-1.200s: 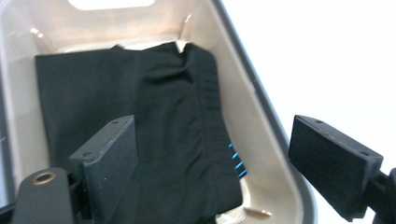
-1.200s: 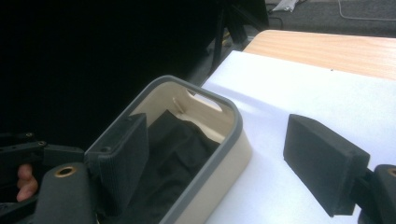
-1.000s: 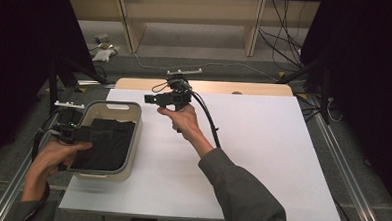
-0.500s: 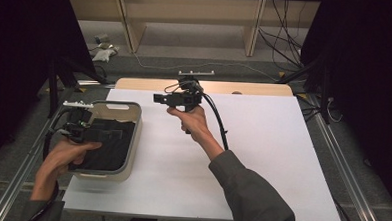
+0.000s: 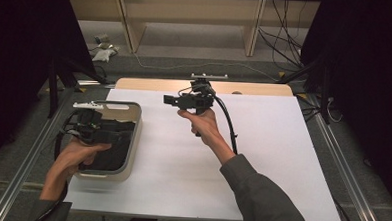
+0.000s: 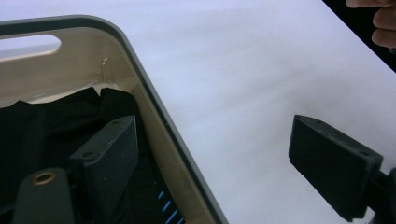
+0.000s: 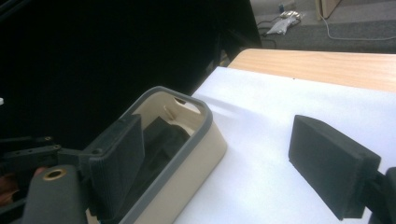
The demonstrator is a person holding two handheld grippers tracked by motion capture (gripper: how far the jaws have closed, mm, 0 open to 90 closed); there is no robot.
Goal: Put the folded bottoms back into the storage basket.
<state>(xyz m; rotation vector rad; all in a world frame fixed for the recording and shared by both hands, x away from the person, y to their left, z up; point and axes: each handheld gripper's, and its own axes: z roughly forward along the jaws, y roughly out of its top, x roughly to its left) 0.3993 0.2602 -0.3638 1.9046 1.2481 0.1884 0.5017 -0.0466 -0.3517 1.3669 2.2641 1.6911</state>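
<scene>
- The left gripper (image 5: pixel 90 128) was positioned over the beige basket (image 5: pixel 132 138) at the left edge of the white table cover (image 5: pixel 262 158). Compared with the high-view frames from a second and half a second before, the hand had shifted across the basket toward its far end.
- In the left gripper view, its jaws stood wide apart and empty: one pad (image 6: pixel 109 161) hung above the black cloth (image 6: pixel 51 126) inside the basket, the other pad (image 6: pixel 334 165) above the bare cover outside the rim. The spread had not changed.
- The black cloth (image 5: pixel 110 144) lay bunched in the bottom of the basket, not gripped by either tool.
- The right gripper (image 5: pixel 172 100) was held in the air over the far middle of the cover, well apart from the basket. Since the earlier frames it had moved to the right, away from the basket.
- Its jaws had just been opening further, with nothing between them; the right gripper view looked past both pads toward the basket (image 7: pixel 187 154).
- Judgement: the pick-up of the cloth had not started. The left gripper was the nearer tool and would need to descend and clear the rim before closing.
</scene>
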